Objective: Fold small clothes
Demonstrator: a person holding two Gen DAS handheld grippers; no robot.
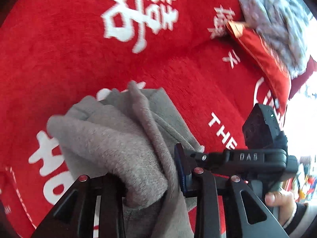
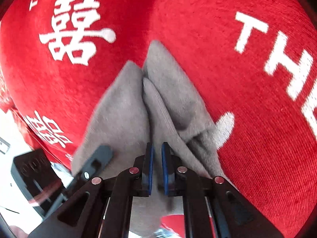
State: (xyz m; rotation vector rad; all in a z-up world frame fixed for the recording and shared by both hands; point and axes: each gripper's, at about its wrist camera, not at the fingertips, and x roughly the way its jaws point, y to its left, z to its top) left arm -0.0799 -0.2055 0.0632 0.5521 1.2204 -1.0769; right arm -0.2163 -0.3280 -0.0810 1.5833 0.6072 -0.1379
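Observation:
A small grey fleece garment (image 1: 118, 138) hangs bunched above a red blanket (image 1: 69, 49) with white characters. My left gripper (image 1: 150, 170) is shut on a thick fold of the grey garment, which drapes over its left finger. In the right wrist view, my right gripper (image 2: 156, 158) is shut on an edge of the same grey garment (image 2: 122, 109), blue pads close together with cloth between them. The right gripper also shows in the left wrist view (image 1: 247, 156), right beside the left one. The left gripper's fingertip shows at lower left in the right wrist view (image 2: 99, 156).
The red blanket (image 2: 247, 119) covers the whole surface under both grippers. A red pillow (image 1: 263, 59) and a grey patterned cloth (image 1: 273, 19) lie at the far right in the left wrist view. A hand (image 1: 281, 202) holds the right gripper.

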